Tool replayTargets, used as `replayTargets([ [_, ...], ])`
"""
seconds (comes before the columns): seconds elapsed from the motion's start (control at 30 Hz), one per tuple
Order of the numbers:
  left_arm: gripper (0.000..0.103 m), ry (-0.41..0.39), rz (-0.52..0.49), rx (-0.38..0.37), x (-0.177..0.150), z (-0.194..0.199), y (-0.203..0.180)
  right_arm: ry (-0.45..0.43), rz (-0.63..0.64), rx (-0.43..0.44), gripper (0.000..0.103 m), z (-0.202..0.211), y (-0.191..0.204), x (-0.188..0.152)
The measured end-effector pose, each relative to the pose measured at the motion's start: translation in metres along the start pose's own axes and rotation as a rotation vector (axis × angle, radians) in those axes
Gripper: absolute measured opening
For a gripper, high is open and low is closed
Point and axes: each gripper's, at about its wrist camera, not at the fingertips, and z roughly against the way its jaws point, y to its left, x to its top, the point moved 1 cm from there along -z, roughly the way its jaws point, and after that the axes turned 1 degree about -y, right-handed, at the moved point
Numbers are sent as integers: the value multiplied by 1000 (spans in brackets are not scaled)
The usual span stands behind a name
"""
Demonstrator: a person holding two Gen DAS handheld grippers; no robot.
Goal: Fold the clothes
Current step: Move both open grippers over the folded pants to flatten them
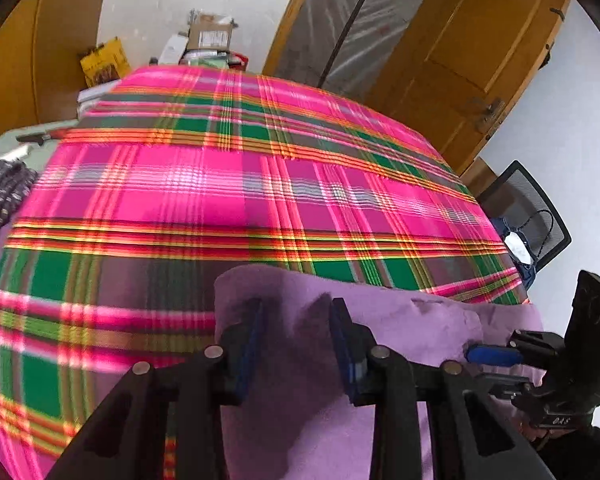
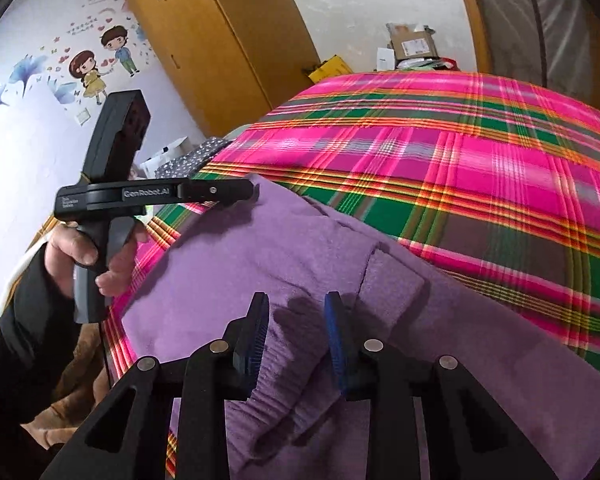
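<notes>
Purple fleece fills the lower half of both my wrist views: a purple sweater [image 2: 300, 248] lies on the near edge of the plaid bedsheet [image 1: 220, 184], which is pink, green and orange and stretches away toward twelve o'clock. My left gripper [image 1: 296, 320] hangs over the garment's left part with its blue-padded fingers [image 1: 342, 332] spread apart, nothing between them but cloth lying below. My right gripper [image 2: 296, 320] is likewise released, jaws apart, above the ribbed hem near six o'clock in its own view, beside a folded sleeve cuff [image 2: 392, 280] at about three o'clock from the fingertips. From the right wrist, my left gripper [image 2: 252, 189] appears at nine o'clock, its tip touching the sweater's far corner; my left hand [image 2: 88, 252] grips its handle. A dark floral garment [image 1: 0, 196] lies off the sheet's left edge. A wooden door [image 1: 472, 56] stands at one o'clock, cardboard boxes [image 1: 210, 32] at twelve.
</notes>
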Motion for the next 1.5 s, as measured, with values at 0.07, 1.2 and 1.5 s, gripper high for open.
replayTargets([
  [0.07, 34, -19, -15, 16, -11, 11, -4, -11, 24, -2, 30, 4, 4, -2],
  [1.2, 34, -84, -171, 14, -106, 29, -115, -72, 39, -185, 34, 65, -17, -68],
  [1.5, 34, -53, -221, -12, -108, 7, -142, -196, -280, -452, 34, 134, -125, -96],
])
